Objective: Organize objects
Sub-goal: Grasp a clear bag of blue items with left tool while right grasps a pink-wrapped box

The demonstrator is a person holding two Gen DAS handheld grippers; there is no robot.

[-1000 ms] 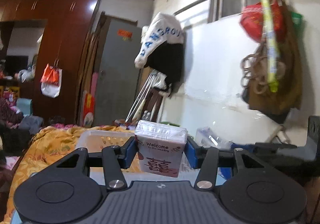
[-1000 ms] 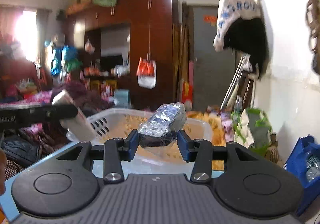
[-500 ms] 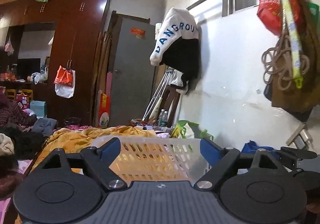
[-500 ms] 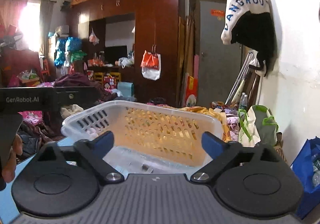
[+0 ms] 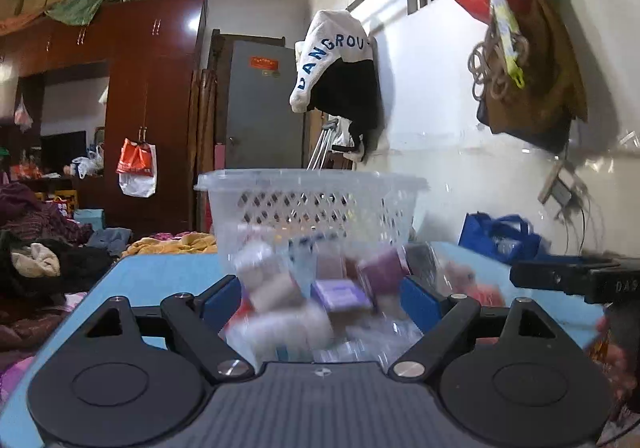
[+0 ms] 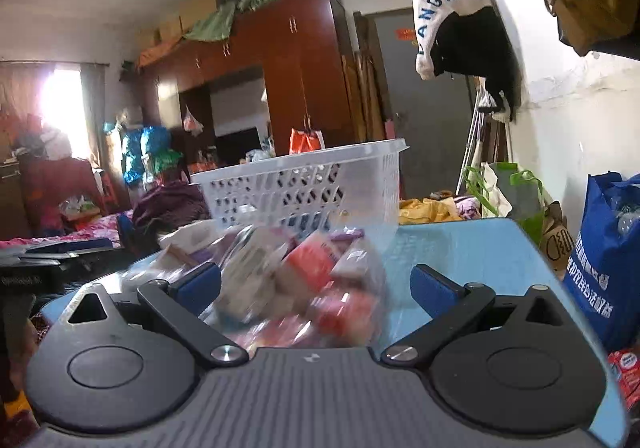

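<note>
A pile of small tissue packs in pink, white and purple wrappers lies on the blue table, blurred by motion. Behind it stands a clear plastic basket. My left gripper is open and low over the pile, its blue pads on either side of it. My right gripper is open too, low over the same pile, with the basket behind it. The right gripper's body shows at the right in the left wrist view.
A blue bag stands to the right of the table by the white wall. Clothes and bedding lie heaped on the left. A wardrobe and a grey door are at the back.
Both grippers held a pack over the basket a second ago, then opened and let them go. Both have since dropped low to the pile of packs in front of the basket.
</note>
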